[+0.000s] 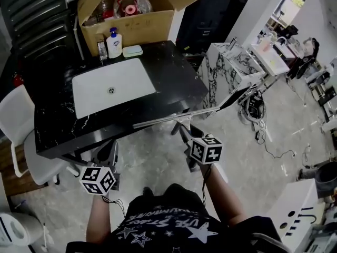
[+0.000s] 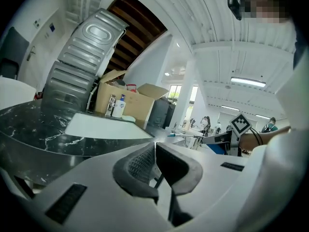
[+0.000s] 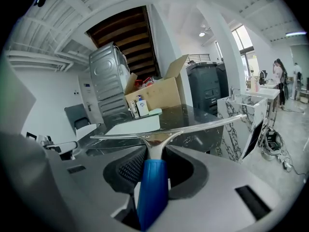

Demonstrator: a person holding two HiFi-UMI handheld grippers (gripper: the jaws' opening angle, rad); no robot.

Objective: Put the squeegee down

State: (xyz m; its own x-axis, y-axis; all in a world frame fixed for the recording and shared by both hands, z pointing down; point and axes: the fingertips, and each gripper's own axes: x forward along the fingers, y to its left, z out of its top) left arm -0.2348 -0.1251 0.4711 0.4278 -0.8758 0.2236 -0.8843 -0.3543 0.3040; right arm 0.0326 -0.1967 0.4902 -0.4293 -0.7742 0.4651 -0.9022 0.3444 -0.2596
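Note:
A squeegee point(image 3: 154, 144) with a blue handle and a long metal blade point(image 1: 176, 116) is held in my right gripper point(image 1: 185, 137), whose pads are shut on the handle. Its blade hangs level just off the front right corner of the black marble counter point(image 1: 163, 73). From the left gripper view the blade point(image 2: 186, 135) shows far right. My left gripper point(image 1: 105, 159) hangs below the counter's front edge, jaws shut with nothing between them point(image 2: 154, 164).
A white sink basin point(image 1: 111, 86) is set in the counter, with a soap bottle point(image 1: 114, 42) and an open cardboard box point(image 1: 129, 12) behind it. A white chair point(image 1: 21, 136) stands at left. A marble-patterned stand point(image 1: 231, 67) and cables point(image 1: 263, 136) lie to the right.

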